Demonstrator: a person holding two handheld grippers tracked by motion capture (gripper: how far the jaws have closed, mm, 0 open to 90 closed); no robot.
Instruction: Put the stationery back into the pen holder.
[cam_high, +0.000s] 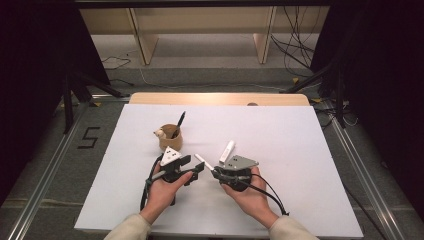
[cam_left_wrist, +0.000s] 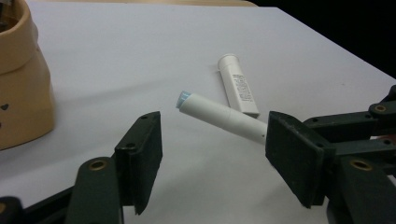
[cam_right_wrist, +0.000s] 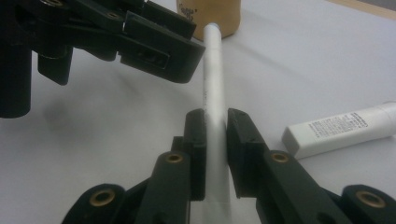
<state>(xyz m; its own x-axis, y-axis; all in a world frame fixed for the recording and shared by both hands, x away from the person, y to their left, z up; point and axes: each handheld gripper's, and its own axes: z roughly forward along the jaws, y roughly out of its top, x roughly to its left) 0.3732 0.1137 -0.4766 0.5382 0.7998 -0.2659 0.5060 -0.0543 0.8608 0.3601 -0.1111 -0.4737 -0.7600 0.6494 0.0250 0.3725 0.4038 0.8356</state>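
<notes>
My right gripper (cam_right_wrist: 215, 128) is clamped on the body of a white pen (cam_right_wrist: 214, 84), its two pads pressed against the barrel near the back end, so the pen sticks out level from the jaws toward my left gripper (cam_left_wrist: 212, 154). That one has its jaws spread wide with nothing pressed between them; in its own view the pen's pale blue tip (cam_left_wrist: 183, 98) hangs in the open gap, touching neither pad. On the white surface, just beyond the right gripper, lies the pen's white cap (cam_high: 227, 150), printed side up, apart from the pen. I judge the uncapping is finished: the cap is off and set down, and the left jaws have let go. What is left, as I read it, is getting the bare pen into the tan holder (cam_high: 170, 137), which stands toward the surface's far left of centre, beyond my left gripper, and already carries one black pen (cam_high: 178, 124) leaning upright. Both hands sit low near the near edge of the surface, close together at its middle, forearms coming in from the bottom of the high view. The left hand (cam_high: 165, 187) holds its gripper pointing rightward and slightly away; the right hand (cam_high: 247, 192) holds its gripper pointing leftward, so the two sets of jaws nearly face each other across the pen.
</notes>
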